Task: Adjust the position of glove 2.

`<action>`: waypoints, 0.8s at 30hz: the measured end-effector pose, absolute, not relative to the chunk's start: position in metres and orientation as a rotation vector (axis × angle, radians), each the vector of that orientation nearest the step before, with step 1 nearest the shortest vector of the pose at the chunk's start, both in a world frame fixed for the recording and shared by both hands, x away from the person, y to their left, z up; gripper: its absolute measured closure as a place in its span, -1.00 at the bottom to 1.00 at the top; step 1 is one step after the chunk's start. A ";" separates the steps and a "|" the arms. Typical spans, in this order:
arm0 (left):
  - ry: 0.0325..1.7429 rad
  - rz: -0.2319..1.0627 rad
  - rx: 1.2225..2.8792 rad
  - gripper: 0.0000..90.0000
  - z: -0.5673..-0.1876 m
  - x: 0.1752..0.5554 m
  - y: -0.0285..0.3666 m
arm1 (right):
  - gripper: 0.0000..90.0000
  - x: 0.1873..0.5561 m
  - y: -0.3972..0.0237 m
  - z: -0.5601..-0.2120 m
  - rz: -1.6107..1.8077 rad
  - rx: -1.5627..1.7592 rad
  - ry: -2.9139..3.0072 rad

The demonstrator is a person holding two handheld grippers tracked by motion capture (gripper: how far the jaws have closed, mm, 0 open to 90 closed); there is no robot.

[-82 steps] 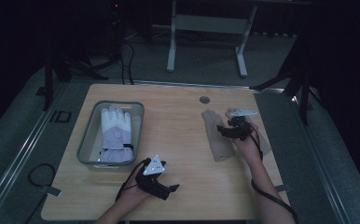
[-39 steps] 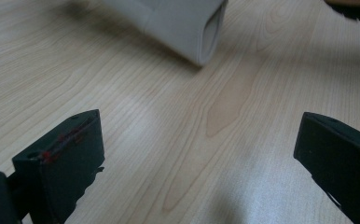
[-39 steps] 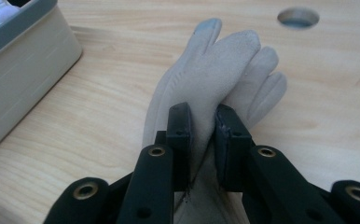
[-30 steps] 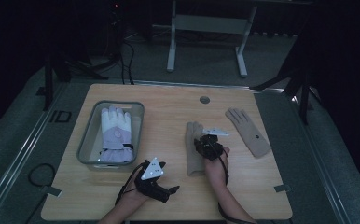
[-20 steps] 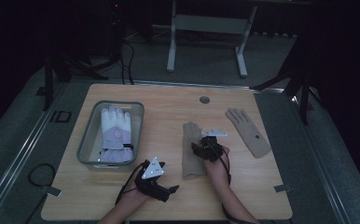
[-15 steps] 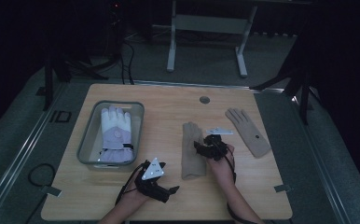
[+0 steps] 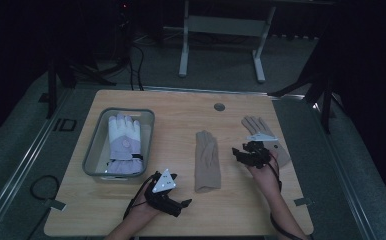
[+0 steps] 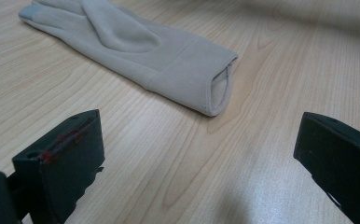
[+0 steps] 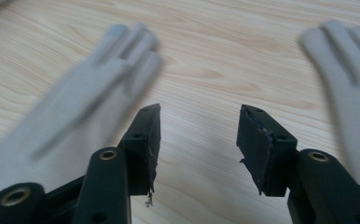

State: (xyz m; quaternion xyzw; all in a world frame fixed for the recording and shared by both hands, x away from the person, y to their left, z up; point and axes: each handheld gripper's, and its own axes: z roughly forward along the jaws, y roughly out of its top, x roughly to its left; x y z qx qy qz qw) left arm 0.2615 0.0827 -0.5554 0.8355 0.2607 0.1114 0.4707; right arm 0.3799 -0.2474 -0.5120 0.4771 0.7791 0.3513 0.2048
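A beige glove (image 7: 207,160) lies flat in the middle of the wooden table (image 7: 181,102), fingers pointing away from me. Its mate (image 7: 255,126) lies to the right. My right gripper (image 7: 242,152) hovers between the two; its jaws have just been opening and stand open. In the right gripper view they (image 9: 199,135) frame bare wood, with one glove (image 9: 75,102) left and the other (image 9: 350,93) right. My left gripper (image 7: 183,204) rests near the front edge, open. Its own view shows wide jaws (image 8: 197,154) short of the glove's cuff (image 8: 187,70).
A grey bin (image 7: 93,150) at the table's left holds a white and lavender glove (image 7: 123,142). A round grommet (image 7: 219,107) sits near the far edge. A metal stand (image 7: 221,25) is on the floor beyond the table.
My right gripper brought one beige glove from the right to the middle, let it go, then moved right and a little up, off it. The left gripper has stayed put.
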 end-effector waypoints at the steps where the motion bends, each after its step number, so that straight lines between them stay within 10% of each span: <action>1: 0.639 0.272 2.045 -0.96 -0.555 0.262 0.083 | 0.13 0.384 -0.264 -0.511 0.956 1.335 2.159; 24: 0.648 0.246 2.035 -0.96 -0.556 0.261 0.082 | 0.15 0.436 -0.348 -0.517 0.873 1.467 2.076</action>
